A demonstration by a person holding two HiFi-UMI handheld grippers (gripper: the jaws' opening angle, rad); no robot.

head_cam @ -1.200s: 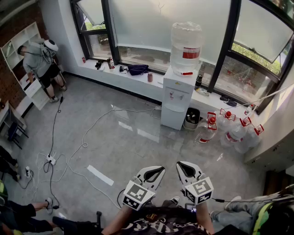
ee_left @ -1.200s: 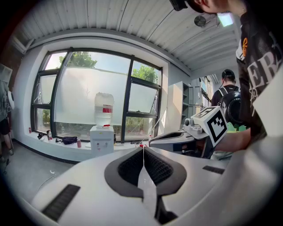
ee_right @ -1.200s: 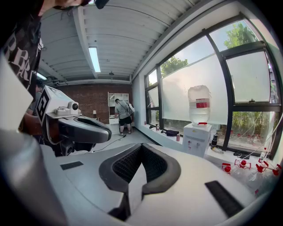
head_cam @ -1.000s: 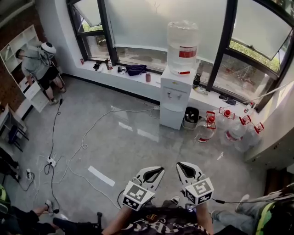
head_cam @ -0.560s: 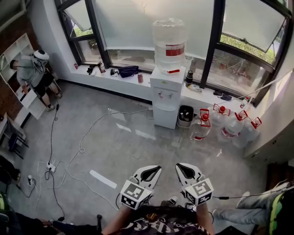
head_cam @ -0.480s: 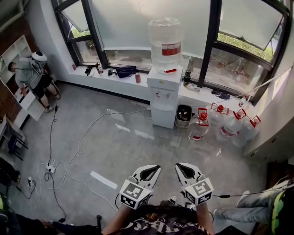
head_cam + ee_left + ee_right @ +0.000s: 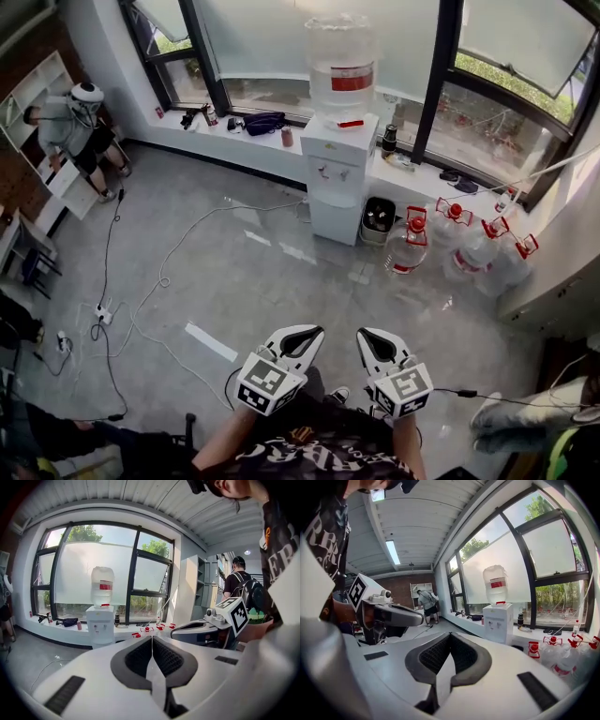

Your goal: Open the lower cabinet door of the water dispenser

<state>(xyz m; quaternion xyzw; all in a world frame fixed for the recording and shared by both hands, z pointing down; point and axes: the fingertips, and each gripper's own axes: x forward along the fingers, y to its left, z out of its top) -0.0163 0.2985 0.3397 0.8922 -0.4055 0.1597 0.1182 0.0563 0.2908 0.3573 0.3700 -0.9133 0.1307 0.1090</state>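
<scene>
Held side by side near the body, the left gripper (image 7: 315, 331) and right gripper (image 7: 362, 334) point forward, jaws together (nothing between them); the water dispenser (image 7: 337, 173) stands far ahead, its lower cabinet door (image 7: 335, 221) seemingly closed.

Grey floor, big windows, daylight all around you.
You face a glossy grey floor (image 7: 281, 272) with white cables (image 7: 165, 278) trailing across its left side. Along the far wall, black-framed windows (image 7: 262, 37) with frosted panes stand above a long white sill (image 7: 234, 148). A white shelf unit (image 7: 28, 86) lines the brick wall (image 7: 26, 42) at far left. Overhead, a slatted ceiling (image 7: 422, 522) carries a lit strip lamp (image 7: 395, 551).
</scene>
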